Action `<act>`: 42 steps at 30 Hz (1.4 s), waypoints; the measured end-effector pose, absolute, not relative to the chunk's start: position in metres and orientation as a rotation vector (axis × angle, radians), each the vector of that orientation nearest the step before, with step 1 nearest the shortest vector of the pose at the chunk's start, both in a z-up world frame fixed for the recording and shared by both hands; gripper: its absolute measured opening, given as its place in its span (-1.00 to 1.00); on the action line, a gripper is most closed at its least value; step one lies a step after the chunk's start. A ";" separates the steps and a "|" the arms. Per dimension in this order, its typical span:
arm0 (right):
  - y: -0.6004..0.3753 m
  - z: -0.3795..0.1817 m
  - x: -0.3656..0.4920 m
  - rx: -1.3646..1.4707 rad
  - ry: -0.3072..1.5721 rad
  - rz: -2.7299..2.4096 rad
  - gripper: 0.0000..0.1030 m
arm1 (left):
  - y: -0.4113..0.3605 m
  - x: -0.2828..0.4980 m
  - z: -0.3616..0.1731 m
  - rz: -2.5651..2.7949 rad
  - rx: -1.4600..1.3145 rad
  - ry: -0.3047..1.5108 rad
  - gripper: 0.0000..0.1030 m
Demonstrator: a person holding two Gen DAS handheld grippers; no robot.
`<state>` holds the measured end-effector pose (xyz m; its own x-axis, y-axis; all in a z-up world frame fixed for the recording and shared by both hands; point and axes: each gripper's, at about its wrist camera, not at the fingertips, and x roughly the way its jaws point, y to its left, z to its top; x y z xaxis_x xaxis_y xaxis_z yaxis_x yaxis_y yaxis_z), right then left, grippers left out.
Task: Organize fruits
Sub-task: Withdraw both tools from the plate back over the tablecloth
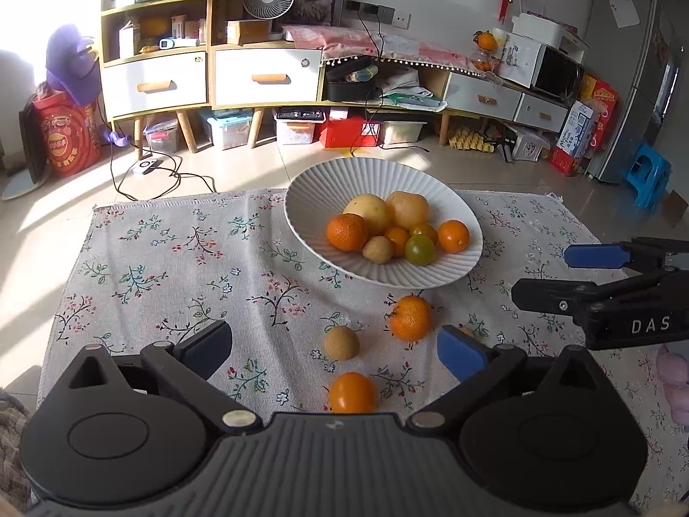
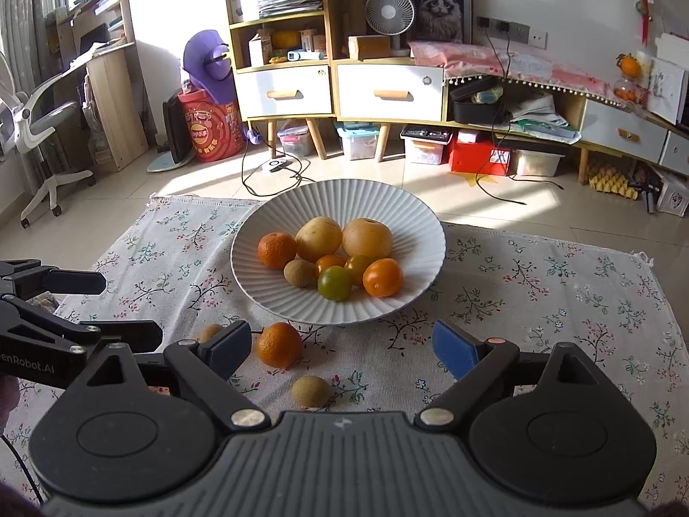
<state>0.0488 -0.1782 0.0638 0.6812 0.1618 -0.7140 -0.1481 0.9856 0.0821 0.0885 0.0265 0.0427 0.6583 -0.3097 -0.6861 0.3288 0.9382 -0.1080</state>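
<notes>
The left gripper is spread wide and empty just above the cloth, with a small brown fruit and an orange tomato lying between its fingers; the right gripper, equally spread and empty, hovers over a mandarin and another brown fruit. To lift cleanly, I would centre the pads on one fruit only and close gently, since these round pieces likely roll. Beyond them the ribbed white bowl already holds a mandarin, two large yellowish fruits, a brown one and several small tomatoes.
</notes>
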 end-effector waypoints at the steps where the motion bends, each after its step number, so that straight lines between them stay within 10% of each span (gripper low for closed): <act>1: -0.178 0.064 0.046 0.019 0.804 0.175 0.77 | 0.028 0.086 0.043 -0.362 0.026 0.771 0.90; 42: -0.151 0.028 0.000 -0.091 0.793 0.293 0.94 | 0.059 0.038 -0.010 -0.348 0.103 0.769 0.90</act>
<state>0.0002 -0.1513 0.0280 0.6639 0.2252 -0.7131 -0.2929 0.9557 0.0291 0.0384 0.0586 -0.0100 0.6647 -0.2700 -0.6966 0.3447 0.9381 -0.0347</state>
